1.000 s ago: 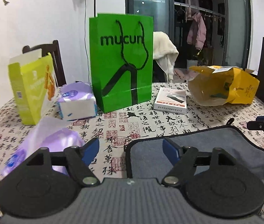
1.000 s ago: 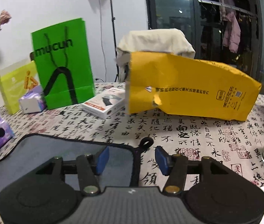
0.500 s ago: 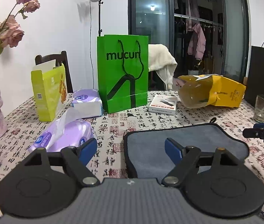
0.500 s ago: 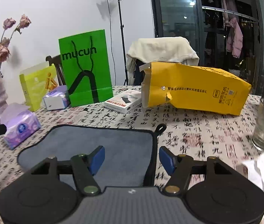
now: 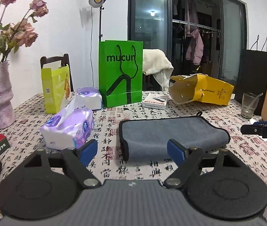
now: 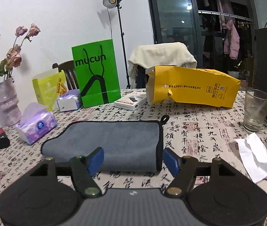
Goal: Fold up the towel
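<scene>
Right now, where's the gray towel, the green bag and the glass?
gray towel [image 6: 114, 139], right wrist view, middle of its top layer.
green mucun bag [image 5: 121, 75], left wrist view, front face.
drinking glass [image 6: 254, 111], right wrist view, its side wall.

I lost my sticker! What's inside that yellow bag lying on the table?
The yellow bag lies on its side, mouth open. Only its bare tan inner wall shows; deeper inside is hidden by its walls.

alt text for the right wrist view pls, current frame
A folded grey microfibre towel with black trim lies flat on the calligraphy-print tablecloth, just ahead of the open, empty right tool. Behind it stand a green "mucun" paper bag and a yellow paper bag on its side; an empty clear drinking glass is at right.
</scene>
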Tool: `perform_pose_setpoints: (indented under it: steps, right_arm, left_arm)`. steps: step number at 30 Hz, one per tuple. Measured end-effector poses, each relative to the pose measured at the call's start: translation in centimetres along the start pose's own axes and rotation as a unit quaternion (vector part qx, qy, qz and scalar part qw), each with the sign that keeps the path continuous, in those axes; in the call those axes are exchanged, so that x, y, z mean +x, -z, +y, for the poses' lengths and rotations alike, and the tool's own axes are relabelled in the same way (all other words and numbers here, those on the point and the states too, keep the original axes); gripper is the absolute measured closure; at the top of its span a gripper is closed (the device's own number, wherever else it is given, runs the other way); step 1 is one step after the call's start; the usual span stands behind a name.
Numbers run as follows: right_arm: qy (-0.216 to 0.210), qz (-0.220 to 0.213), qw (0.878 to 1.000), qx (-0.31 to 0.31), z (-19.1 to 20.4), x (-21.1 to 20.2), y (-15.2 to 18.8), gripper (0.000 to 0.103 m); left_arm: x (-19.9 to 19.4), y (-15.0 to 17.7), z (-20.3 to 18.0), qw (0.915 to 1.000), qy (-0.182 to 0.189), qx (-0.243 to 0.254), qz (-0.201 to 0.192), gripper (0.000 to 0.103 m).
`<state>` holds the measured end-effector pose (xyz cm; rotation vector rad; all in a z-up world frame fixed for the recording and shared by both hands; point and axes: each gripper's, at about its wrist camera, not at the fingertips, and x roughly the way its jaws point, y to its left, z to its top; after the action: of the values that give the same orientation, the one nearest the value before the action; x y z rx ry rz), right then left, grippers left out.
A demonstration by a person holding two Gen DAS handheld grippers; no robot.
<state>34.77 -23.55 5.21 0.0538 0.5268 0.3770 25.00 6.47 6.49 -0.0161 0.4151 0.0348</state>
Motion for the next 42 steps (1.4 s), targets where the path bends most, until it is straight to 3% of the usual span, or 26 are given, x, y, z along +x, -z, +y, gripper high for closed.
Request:
perform_pose_setpoints:
  steps: [11,15,20,26,42]
  right_arm:
    - [0.002,-0.020,1.000,-0.012,2.8,-5.4,3.4,0.028]
    - [0.003,-0.022,1.000,-0.015,3.7,-7.4,5.0,0.027]
    - [0.003,-0.032,0.999,-0.017,4.9,-10.2,6.8,0.018]
    - [0.009,-0.039,0.999,-0.015,5.8,-13.2,9.0,0.010]
    - [0.005,-0.030,0.999,-0.026,8.4,-18.1,13.6,0.008]
  left_arm:
    - [-5.3,3.3,-0.3,0.9999,-0.005,0.004,-0.014,0.017]
    - [-7.3,4.8,-0.4,0.9999,-0.002,0.004,-0.016,0.008]
    - [-10.1,6.2,-0.6,0.9996,-0.003,0.011,-0.027,0.000]
    - [-12.3,7.7,-1.0,0.9989,-0.014,0.025,-0.036,0.000]
    - [-16.8,11.2,-2.7,0.9986,-0.025,0.029,-0.036,0.000]
